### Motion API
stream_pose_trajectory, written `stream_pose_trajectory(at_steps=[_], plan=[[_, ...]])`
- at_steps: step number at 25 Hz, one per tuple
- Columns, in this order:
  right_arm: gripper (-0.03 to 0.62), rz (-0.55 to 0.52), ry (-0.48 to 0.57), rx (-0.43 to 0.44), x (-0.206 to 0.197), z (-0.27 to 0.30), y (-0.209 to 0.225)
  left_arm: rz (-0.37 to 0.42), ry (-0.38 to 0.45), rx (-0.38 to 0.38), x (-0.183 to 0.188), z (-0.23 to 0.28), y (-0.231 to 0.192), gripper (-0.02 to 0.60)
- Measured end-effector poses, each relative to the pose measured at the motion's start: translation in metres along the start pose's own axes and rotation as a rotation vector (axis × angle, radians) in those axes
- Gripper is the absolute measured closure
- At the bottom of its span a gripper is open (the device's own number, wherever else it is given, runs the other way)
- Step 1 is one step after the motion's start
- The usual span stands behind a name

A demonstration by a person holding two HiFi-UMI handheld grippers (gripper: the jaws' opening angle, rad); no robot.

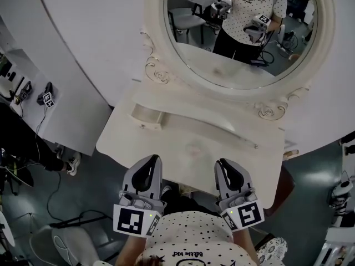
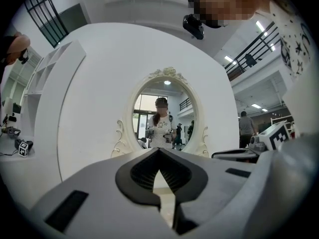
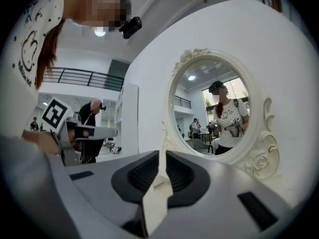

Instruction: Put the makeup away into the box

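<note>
No makeup and no box show in any view. A white vanity table (image 1: pixel 183 140) stands below an oval mirror (image 1: pixel 244 43) with a carved frame. My left gripper (image 1: pixel 151 160) hovers at the table's near edge, its jaws shut with nothing between them. My right gripper (image 1: pixel 223 163) hangs beside it, also shut and empty. Both point level toward the mirror (image 2: pixel 164 113). The left gripper (image 2: pixel 159 152) and the right gripper (image 3: pixel 162 154) each show closed tips against the pale tabletop. The mirror (image 3: pixel 214 111) reflects the person holding both grippers.
A raised curved ledge (image 1: pixel 150 115) runs along the back of the tabletop under the mirror. A white partition (image 1: pixel 66 93) stands to the left. Cables (image 1: pixel 55 204) and a chair (image 1: pixel 61 243) are on the dark floor at lower left. A brown stool (image 1: pixel 284 188) sits at the table's right.
</note>
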State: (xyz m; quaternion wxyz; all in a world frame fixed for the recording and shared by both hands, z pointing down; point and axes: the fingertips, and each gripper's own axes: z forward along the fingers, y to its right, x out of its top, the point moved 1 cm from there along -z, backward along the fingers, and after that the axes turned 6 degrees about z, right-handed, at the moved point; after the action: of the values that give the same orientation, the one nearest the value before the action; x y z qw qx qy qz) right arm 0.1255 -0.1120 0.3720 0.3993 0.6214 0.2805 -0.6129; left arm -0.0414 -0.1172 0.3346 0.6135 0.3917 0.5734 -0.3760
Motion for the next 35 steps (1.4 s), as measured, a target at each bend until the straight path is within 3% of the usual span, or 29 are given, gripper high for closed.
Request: stream_pose_trajectory(at_steps=[2,4,14,19,23,29,31,35], plan=[[0.468,-0.081,-0.077,0.044,-0.017,0.01,0.005,-0.005,-0.002,0.006,-0.002,-0.002,-0.001,0.577],[0.427,-0.167,-0.181,0.096,-0.041,0.023,0.011,-0.008,-0.008,0.019,-0.003,-0.004,-0.003,0.577],[0.402,-0.319,-0.53,0.292,-0.162,0.09,0.023,-0.009,-0.033,0.032,-0.006,0.002,-0.014,0.577],[0.387,-0.383,-0.702,0.335,-0.214,0.113,0.03,-0.019,-0.049,0.001,-0.006,0.015,-0.026,0.577],[0.387,-0.368,-0.808,0.321,-0.247,0.125,0.039,-0.019,-0.056,-0.026,-0.005,0.027,-0.04,0.577],[0.39,-0.368,-0.901,0.292,-0.273,0.127,0.045,-0.028,-0.062,-0.055,-0.006,0.042,-0.056,0.577],[0.419,-0.387,-0.903,0.279,-0.273,0.127,0.046,-0.03,-0.067,-0.063,-0.008,0.044,-0.06,0.577],[0.445,-0.357,-0.778,0.201,-0.236,0.132,0.045,-0.031,-0.067,-0.074,-0.008,0.047,-0.069,0.577]])
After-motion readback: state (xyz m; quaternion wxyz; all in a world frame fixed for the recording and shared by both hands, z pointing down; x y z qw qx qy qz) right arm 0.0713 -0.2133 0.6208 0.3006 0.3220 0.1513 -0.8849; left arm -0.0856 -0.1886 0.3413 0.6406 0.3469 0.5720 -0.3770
